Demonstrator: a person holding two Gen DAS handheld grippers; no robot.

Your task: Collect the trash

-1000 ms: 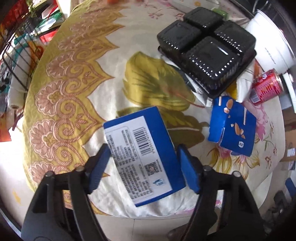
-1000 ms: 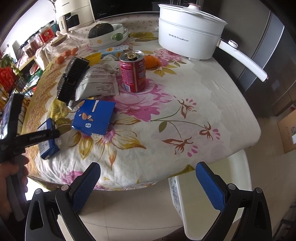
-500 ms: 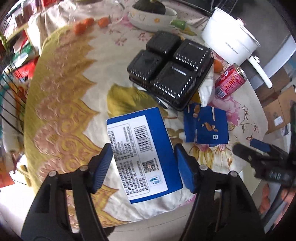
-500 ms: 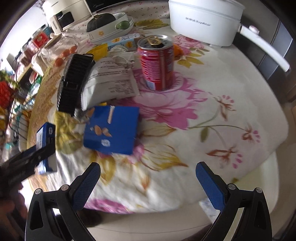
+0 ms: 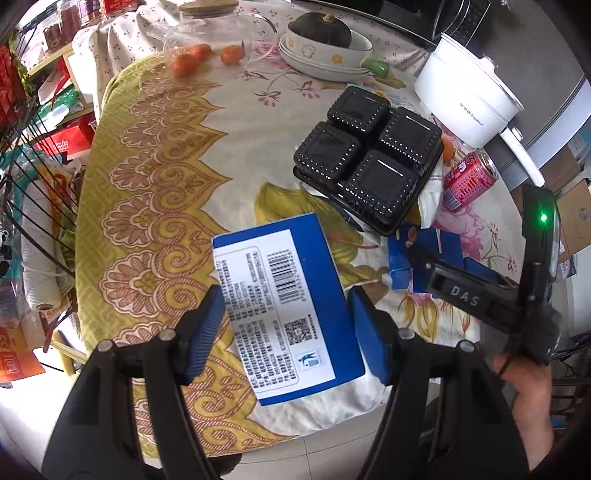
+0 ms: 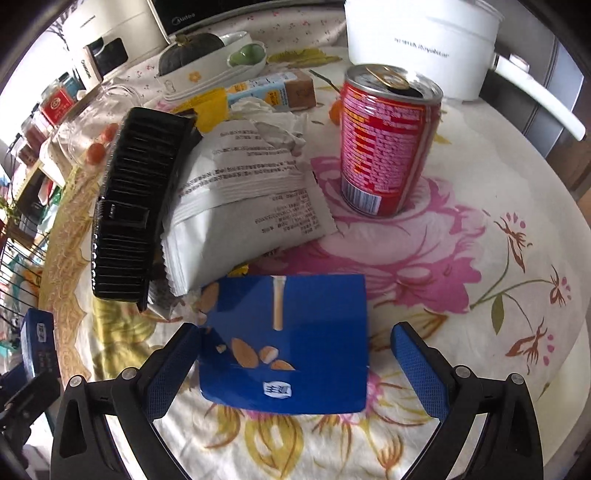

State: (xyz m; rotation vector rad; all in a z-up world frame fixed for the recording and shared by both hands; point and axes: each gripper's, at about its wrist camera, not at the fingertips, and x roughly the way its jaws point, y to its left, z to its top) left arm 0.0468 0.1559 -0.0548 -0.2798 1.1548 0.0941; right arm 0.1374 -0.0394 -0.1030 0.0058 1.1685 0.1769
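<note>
My left gripper (image 5: 286, 332) is shut on a blue carton with a white barcode label (image 5: 280, 306) and holds it above the table's near edge. My right gripper (image 6: 295, 363) is open, its jaws on either side of a flat blue snack box (image 6: 291, 343) lying on the flowered tablecloth; that box also shows in the left wrist view (image 5: 424, 254). A red drink can (image 6: 388, 144) stands behind it. A white wrapper (image 6: 251, 192) and a black plastic tray (image 6: 136, 199) lie to the left.
A white electric pot (image 6: 421, 44) stands at the back right. A bowl holding a dark squash (image 5: 325, 40), a glass jar (image 5: 218, 29) and small oranges (image 5: 188, 61) sit at the far side. A wire rack (image 5: 33, 184) stands left of the table.
My right gripper moved forward over the table until its open jaws flank the flat blue box. My left gripper lifted and pulled back with the carton in it.
</note>
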